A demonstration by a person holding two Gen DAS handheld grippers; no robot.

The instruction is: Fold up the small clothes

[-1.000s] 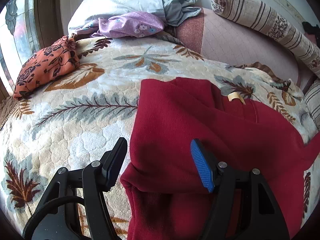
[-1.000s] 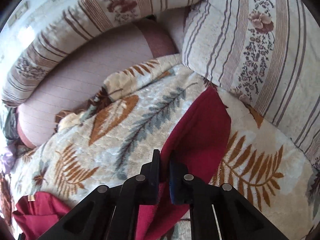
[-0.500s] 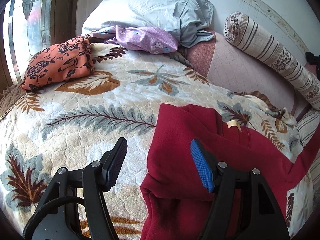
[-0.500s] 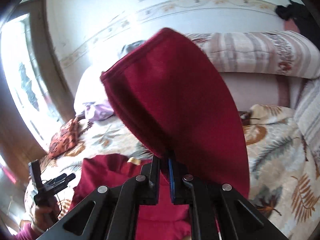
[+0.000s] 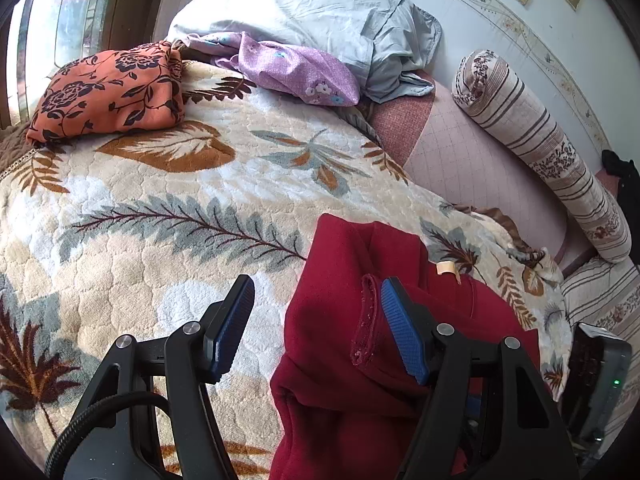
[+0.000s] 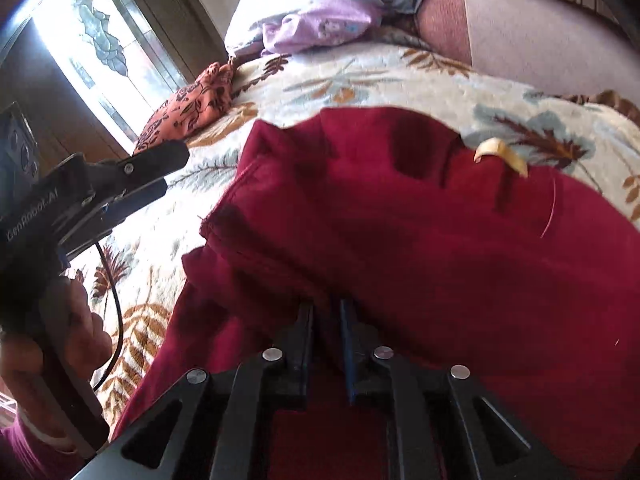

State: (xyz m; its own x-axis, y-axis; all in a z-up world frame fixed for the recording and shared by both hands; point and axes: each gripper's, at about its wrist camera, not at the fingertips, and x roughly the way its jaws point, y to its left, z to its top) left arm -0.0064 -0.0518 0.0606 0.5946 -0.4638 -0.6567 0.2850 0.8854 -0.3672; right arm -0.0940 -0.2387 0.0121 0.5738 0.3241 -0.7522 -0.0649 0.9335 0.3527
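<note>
Red sweater (image 6: pixel 400 220) pinched in right gripper (image 6: pixel 326 312) at frame bottom, left gripper (image 5: pixel 316 322) spread wide over blanket (image 5: pixel 168 216).

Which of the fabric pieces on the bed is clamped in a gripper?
The dark red garment, pinched by the right gripper; the orange floral bundle and purple cloth lie untouched.

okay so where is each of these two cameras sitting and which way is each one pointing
Left wrist: on the open left gripper, looking across the bed toward the pillows; its own fingers show.
Right wrist: on the right gripper, shut on the red garment, facing the window; the left hand shows.
Shared: garment, orange cloth, purple cloth.
</note>
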